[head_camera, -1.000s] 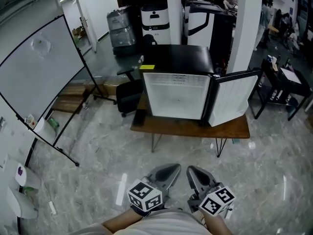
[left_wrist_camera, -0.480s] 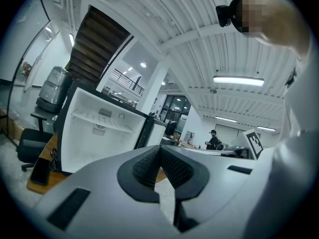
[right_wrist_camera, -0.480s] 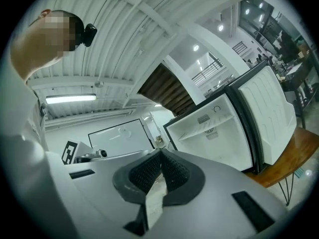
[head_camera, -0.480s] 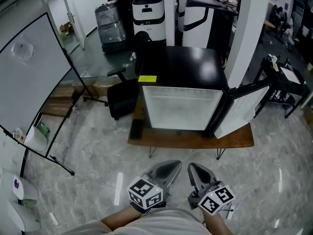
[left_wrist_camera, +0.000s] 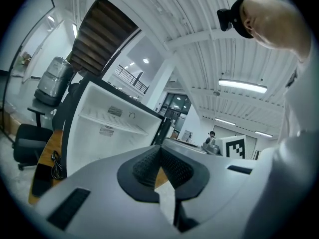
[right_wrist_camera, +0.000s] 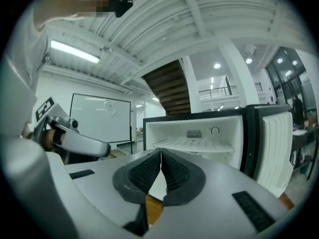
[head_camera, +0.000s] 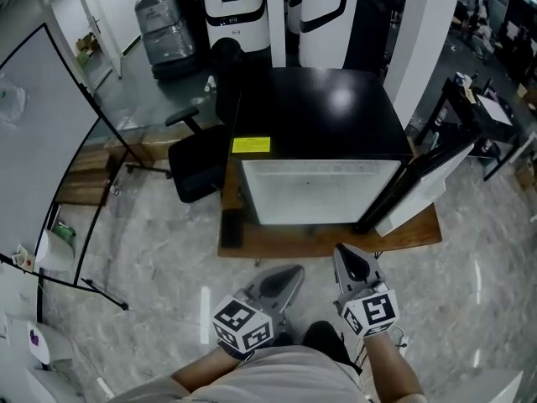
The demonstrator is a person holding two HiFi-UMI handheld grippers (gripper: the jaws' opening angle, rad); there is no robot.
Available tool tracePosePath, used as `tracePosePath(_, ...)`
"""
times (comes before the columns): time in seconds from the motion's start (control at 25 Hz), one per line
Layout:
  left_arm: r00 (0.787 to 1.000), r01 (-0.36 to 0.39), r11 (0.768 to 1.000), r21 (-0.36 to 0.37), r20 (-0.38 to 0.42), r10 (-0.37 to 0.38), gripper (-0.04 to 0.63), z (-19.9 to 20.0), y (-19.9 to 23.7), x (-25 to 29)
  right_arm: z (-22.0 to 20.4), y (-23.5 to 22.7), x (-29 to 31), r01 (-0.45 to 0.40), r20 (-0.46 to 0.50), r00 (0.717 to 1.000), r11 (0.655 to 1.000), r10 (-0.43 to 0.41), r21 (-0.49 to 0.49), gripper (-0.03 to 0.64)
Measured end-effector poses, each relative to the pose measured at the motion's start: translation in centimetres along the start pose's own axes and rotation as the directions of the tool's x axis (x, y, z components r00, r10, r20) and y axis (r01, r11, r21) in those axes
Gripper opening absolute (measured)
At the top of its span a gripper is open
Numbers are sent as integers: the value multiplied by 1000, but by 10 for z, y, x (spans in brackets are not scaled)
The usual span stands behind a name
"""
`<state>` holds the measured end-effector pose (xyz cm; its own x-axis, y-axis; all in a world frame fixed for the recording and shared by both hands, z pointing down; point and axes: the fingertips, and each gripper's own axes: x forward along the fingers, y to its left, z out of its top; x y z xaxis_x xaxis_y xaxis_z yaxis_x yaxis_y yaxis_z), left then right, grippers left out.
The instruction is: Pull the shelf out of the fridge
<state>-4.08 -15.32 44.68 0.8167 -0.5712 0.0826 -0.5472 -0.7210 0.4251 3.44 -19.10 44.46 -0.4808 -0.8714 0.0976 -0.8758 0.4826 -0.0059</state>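
A small black fridge [head_camera: 319, 116] stands on a low wooden table [head_camera: 336, 238], its door [head_camera: 424, 183] swung open to the right. Its white inside faces me. A white shelf [right_wrist_camera: 194, 144] runs across the upper part of the compartment, and the left gripper view shows this shelf [left_wrist_camera: 112, 121] too. My left gripper [head_camera: 289, 273] is shut and empty, low over the floor in front of the table. My right gripper [head_camera: 346, 254] is shut and empty, its tip near the table's front edge. Both are well short of the fridge. In the gripper views the left gripper [left_wrist_camera: 160, 151] and the right gripper [right_wrist_camera: 161, 153] have their pads pressed together.
A whiteboard [head_camera: 33, 133] on a wheeled stand fills the left side. A black office chair [head_camera: 197, 162] stands left of the fridge. A white pillar [head_camera: 424, 40] rises behind the door, with a black side table [head_camera: 487, 116] beyond it. White machines [head_camera: 235, 11] stand at the back.
The view has come closer to the fridge, which now looks larger and more from above. My right gripper has moved forward towards the table edge. Both grippers stay shut.
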Motion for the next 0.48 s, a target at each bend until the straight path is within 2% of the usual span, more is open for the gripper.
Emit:
tracePosePath(0.12, 1000, -11, 1000, -6, -7, 11, 6, 0, 12, 4, 0, -13, 28, 15, -6, 1000, 983, -17, -180, 21)
tracePosePath(0.24, 999, -46, 999, -4, 0, 46, 6, 9, 28, 9, -2, -25, 58, 26, -24, 999, 919, -38, -392, 23)
tracePosePath(0.36, 996, -88, 996, 0, 12, 88, 6, 21, 44, 17, -7, -39, 87, 48, -16, 997, 815, -71, -577, 26)
tracePosePath(0.44, 993, -116, 993, 9, 24, 115, 6, 30, 52, 21, -12, -48, 106, 50, -7, 997, 722, -76, -690, 31)
tracePosePath(0.48, 991, -130, 991, 11, 30, 130, 6, 34, 57, 23, -17, -52, 115, 42, -12, 997, 674, -76, -738, 56)
